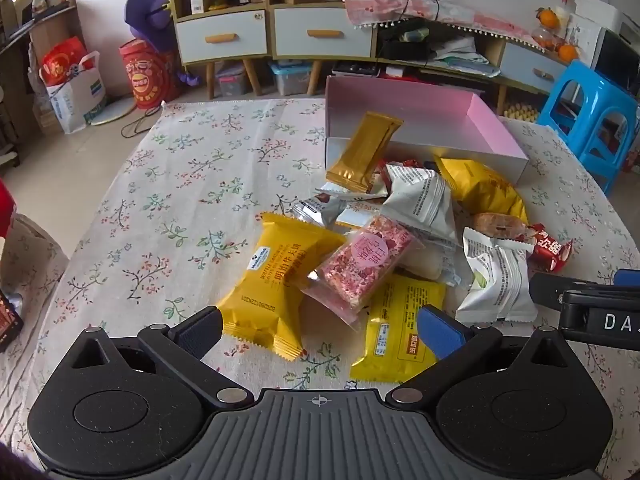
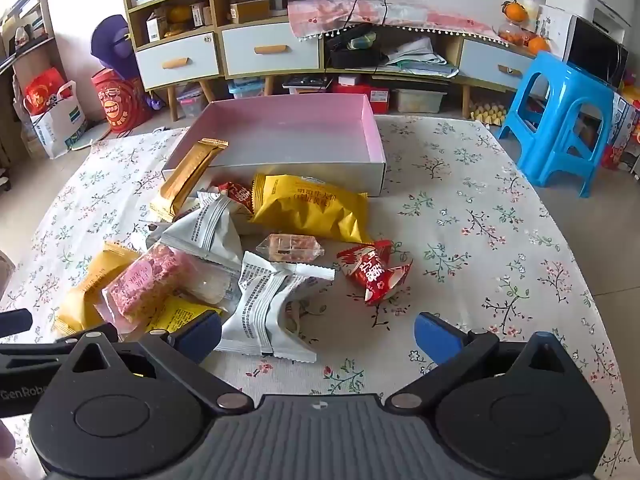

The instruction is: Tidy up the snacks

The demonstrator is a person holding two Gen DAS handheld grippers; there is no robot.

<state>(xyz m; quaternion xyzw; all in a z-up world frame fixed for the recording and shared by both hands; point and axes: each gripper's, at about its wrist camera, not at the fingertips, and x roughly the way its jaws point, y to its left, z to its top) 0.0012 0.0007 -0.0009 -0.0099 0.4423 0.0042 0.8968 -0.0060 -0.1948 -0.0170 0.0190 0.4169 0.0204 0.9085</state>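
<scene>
A pile of wrapped snacks lies on the flowered tablecloth in front of a pink-lined open box (image 1: 460,112) (image 2: 280,136), which holds nothing I can see. A gold bar (image 1: 362,152) (image 2: 188,174) leans on the box's front wall. My left gripper (image 1: 320,330) is open, with a yellow packet (image 1: 276,280) and a pink bar (image 1: 362,270) just ahead of its fingers. My right gripper (image 2: 318,338) is open around the near end of a white packet (image 2: 266,312). A red candy (image 2: 374,270) and a large yellow packet (image 2: 312,206) lie beyond.
A blue plastic stool (image 2: 560,112) stands off the table's far right edge. Cabinets with drawers (image 2: 272,50) line the back wall. The right gripper's body (image 1: 592,308) shows at the right of the left wrist view.
</scene>
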